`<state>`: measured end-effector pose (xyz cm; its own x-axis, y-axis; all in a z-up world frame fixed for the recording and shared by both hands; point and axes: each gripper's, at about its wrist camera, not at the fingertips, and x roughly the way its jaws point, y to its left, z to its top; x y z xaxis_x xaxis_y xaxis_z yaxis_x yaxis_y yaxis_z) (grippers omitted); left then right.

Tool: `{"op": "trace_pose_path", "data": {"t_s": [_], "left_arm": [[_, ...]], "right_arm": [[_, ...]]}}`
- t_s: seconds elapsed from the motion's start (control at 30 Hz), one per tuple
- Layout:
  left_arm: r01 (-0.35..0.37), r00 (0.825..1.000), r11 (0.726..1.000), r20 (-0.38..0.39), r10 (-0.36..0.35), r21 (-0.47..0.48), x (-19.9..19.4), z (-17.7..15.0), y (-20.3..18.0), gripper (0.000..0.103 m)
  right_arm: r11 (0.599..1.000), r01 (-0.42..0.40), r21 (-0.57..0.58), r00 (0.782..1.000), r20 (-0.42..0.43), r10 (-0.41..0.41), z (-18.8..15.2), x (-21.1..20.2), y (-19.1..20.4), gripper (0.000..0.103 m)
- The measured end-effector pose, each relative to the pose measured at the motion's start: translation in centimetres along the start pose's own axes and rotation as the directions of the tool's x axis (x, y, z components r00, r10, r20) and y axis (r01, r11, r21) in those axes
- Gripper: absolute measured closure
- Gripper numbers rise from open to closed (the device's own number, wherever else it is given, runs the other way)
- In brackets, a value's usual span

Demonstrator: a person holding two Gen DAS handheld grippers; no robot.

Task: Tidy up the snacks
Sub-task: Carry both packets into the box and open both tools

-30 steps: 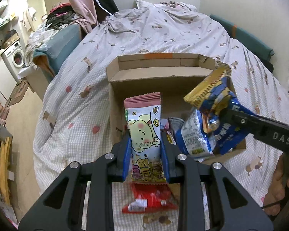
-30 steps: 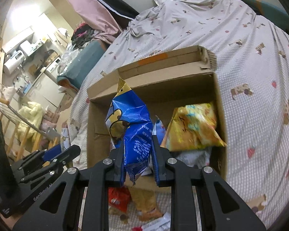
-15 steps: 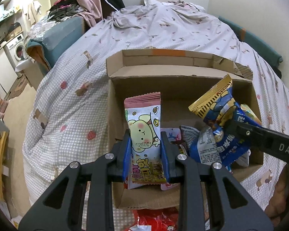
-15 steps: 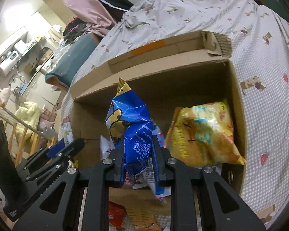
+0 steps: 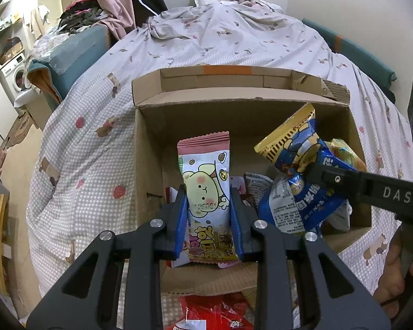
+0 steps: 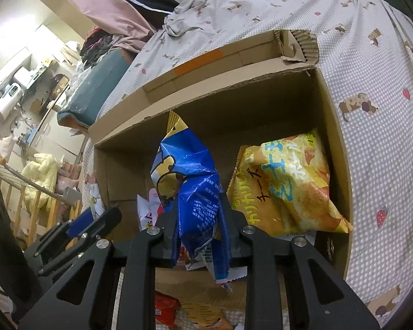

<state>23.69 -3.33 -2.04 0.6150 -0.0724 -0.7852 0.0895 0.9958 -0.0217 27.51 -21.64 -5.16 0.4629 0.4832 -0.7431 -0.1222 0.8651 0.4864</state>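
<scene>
Left gripper [image 5: 208, 209] squeezing a pink bear snack pack [image 5: 205, 189], upright, over the near left part of the cardboard box [image 5: 234, 93]. Right gripper [image 6: 198, 220] around a blue snack bag [image 6: 194, 181], jaws opening, pads still on the bag. Box on the bed cover [image 5: 96, 143]. Only in the right view: a yellow chip bag [image 6: 286, 187] leaning inside the box's right wall. Only in the left view: a red packet [image 5: 214, 313] near, outside the box.

The open brown cardboard box [image 5: 148, 148] has free floor along its far wall and left side. A puffed yellow chip bag [image 6: 289, 184] fills its right part; flat packets [image 5: 254, 187] cover the near floor. The folded-back flap [image 5: 225, 77] rims the far edge.
</scene>
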Motion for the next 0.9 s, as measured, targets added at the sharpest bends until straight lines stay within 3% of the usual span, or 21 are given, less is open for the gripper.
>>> {"op": "trace_pose_path", "data": {"t_s": [0.27,0.33,0.4,0.43,0.73,0.9], "left_arm": [[0.0,1.0,1.0,-0.013,0.0,-0.007,0.2,-0.2,0.1,0.079],[-0.001,1.0,1.0,-0.016,0.001,-0.01,0.2,-0.3,0.2,0.079],[0.0,1.0,1.0,-0.019,0.0,-0.017,0.2,-0.2,0.4,0.079],[0.002,1.0,1.0,-0.021,-0.002,-0.023,0.2,-0.2,0.5,0.079],[0.009,1.0,0.999,-0.022,-0.01,-0.041,0.0,-0.3,0.6,0.069],[0.024,1.0,0.998,0.0,-0.024,-0.062,-0.6,-0.2,1.0,0.038]], "right_arm": [[0.999,-0.033,-0.007,0.999,-0.005,0.033,0.0,-0.1,0.5,0.074],[0.999,-0.043,-0.008,0.999,0.001,0.043,0.1,-0.2,0.6,0.065],[0.998,-0.062,-0.001,0.998,0.02,0.062,0.1,-0.5,0.5,0.033],[0.998,-0.068,0.006,0.997,0.04,0.068,0.2,-0.9,0.4,0.028],[0.998,-0.054,0.017,0.996,0.07,0.052,0.5,-1.7,-0.1,0.026],[0.998,-0.055,0.036,0.996,0.073,0.052,0.6,-1.9,-0.6,0.026]]}}
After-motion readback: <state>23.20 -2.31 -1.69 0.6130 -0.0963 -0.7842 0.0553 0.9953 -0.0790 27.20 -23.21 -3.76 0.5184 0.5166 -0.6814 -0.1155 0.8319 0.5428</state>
